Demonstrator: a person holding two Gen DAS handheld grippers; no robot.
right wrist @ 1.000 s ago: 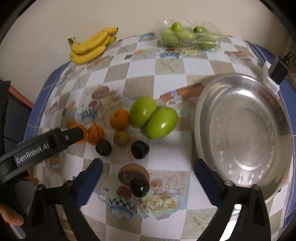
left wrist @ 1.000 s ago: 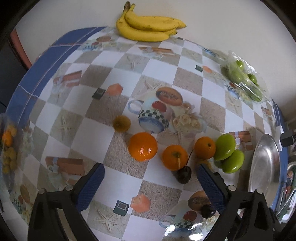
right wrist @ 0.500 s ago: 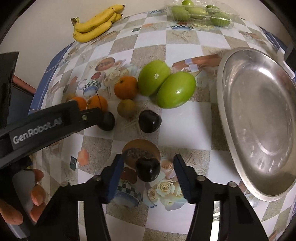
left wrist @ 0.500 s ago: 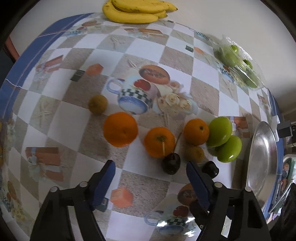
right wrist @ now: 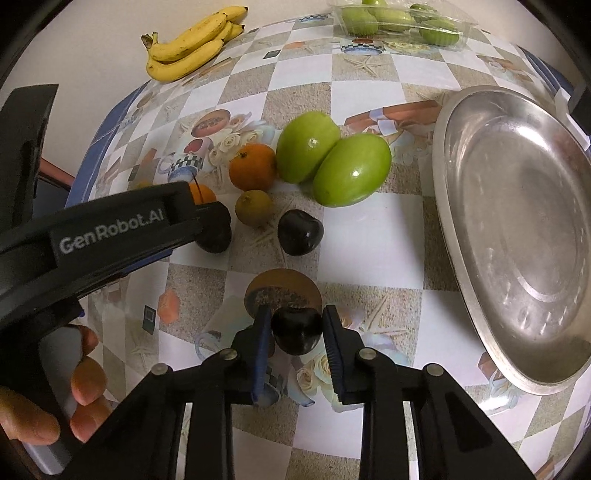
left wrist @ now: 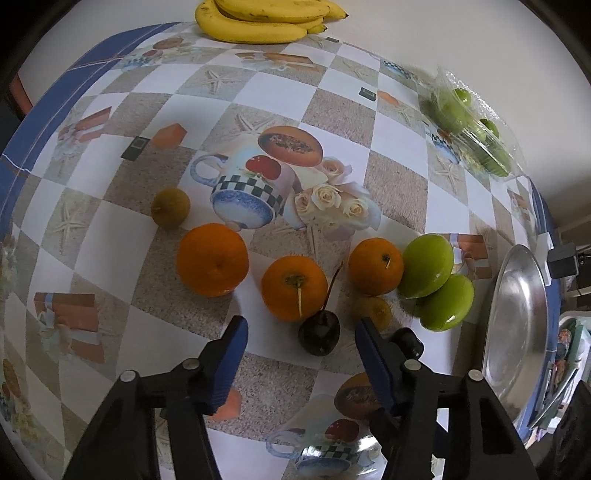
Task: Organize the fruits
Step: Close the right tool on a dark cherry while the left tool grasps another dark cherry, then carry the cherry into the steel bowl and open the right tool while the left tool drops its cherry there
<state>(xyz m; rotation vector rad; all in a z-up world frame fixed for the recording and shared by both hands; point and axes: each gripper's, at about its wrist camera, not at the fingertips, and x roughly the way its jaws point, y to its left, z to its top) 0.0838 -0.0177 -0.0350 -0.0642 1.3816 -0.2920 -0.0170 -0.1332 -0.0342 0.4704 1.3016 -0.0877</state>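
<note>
My left gripper [left wrist: 301, 334]: jaws half-wide, closing around stemmed cherry [left wrist: 318, 336] on tablecloth [left wrist: 110, 229], pads not touching. My right gripper [right wrist: 295, 334]: narrow, clamped on dark cherry [right wrist: 295, 330]. Only right view shows steel plate [right wrist: 480, 110] whole, hand [right wrist: 55, 413].

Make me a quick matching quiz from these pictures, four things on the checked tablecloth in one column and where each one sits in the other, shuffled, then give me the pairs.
Things:
1. bunch of yellow bananas
2. round steel plate
3. small dark cherry without a stem
4. clear plastic box of green fruit

Places:
A. between the pads of the right gripper
B. far edge, by the wall, above the steel plate
C. far left corner, by the wall
D. right side, next to two loose green fruits

Pairs: 1-C, 2-D, 3-A, 4-B
</note>
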